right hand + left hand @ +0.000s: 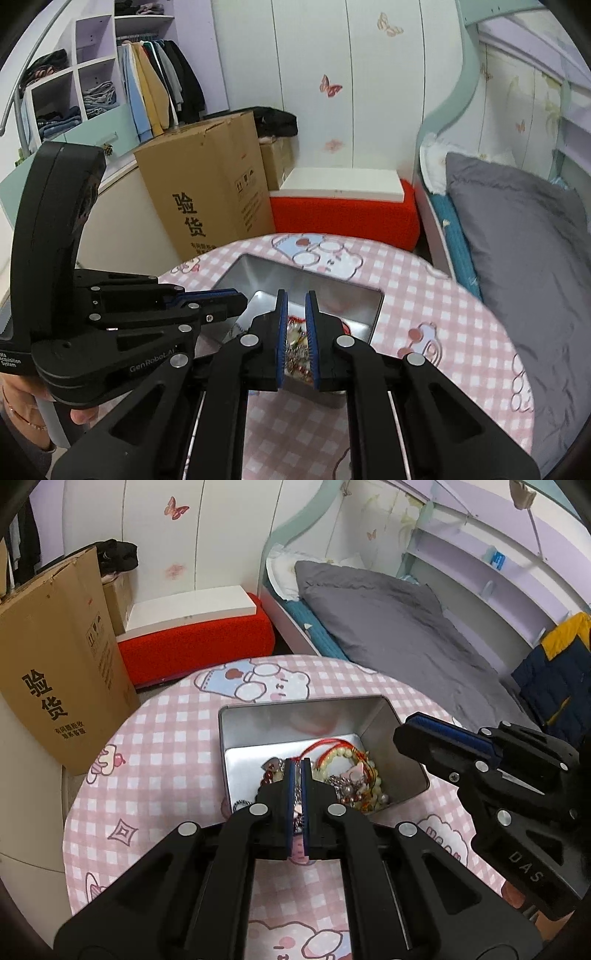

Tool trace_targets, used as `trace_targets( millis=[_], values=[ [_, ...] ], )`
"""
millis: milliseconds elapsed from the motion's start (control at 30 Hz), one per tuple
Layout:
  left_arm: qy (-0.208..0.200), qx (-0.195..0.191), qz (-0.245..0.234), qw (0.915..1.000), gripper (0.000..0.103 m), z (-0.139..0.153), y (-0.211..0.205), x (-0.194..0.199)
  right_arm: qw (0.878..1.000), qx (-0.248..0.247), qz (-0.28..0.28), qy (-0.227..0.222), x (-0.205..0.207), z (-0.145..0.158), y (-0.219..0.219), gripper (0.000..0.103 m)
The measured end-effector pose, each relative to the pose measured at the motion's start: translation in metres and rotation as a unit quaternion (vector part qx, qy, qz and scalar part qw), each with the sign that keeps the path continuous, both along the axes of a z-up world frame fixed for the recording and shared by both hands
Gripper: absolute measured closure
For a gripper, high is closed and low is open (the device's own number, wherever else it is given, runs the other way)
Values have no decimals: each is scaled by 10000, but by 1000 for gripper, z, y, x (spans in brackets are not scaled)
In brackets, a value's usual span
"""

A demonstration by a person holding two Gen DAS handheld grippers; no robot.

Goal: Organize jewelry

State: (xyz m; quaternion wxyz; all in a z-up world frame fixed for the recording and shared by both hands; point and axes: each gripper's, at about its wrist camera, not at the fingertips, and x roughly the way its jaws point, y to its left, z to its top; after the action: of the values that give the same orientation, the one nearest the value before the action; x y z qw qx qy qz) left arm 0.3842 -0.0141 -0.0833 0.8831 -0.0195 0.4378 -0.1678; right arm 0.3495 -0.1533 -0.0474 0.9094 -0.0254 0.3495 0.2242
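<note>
Although both claws hang over the open tin (391,738) on the pink checked counter (155,775), the left claw (295,766), pressed together, hides part of the tangled jewelry (347,771). Whether it pinches anything is unclear. Right claw (295,295) stands nearly closed, apparently empty.

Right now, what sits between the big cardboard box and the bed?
A red upholstered stool with a white board lying on top fills that gap along the wall, clearest in the right wrist view.
</note>
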Motion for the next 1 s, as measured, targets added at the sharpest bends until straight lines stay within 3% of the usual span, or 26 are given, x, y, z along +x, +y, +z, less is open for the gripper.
trace_targets(
  millis=[267,600,1000],
  values=[
    [-238,288,97,9993,99,12,-1,-24,9998,161,-71,23,-21,9,-13,93],
    [-928,548,335,9936,99,38,2,-92,9985,171,-243,-456,-84,35,-22,63],
    [-1721,412,602,9824,99,68,11,-191,9902,213,-690,-1196,-179,57,-31,49]
  ],
)
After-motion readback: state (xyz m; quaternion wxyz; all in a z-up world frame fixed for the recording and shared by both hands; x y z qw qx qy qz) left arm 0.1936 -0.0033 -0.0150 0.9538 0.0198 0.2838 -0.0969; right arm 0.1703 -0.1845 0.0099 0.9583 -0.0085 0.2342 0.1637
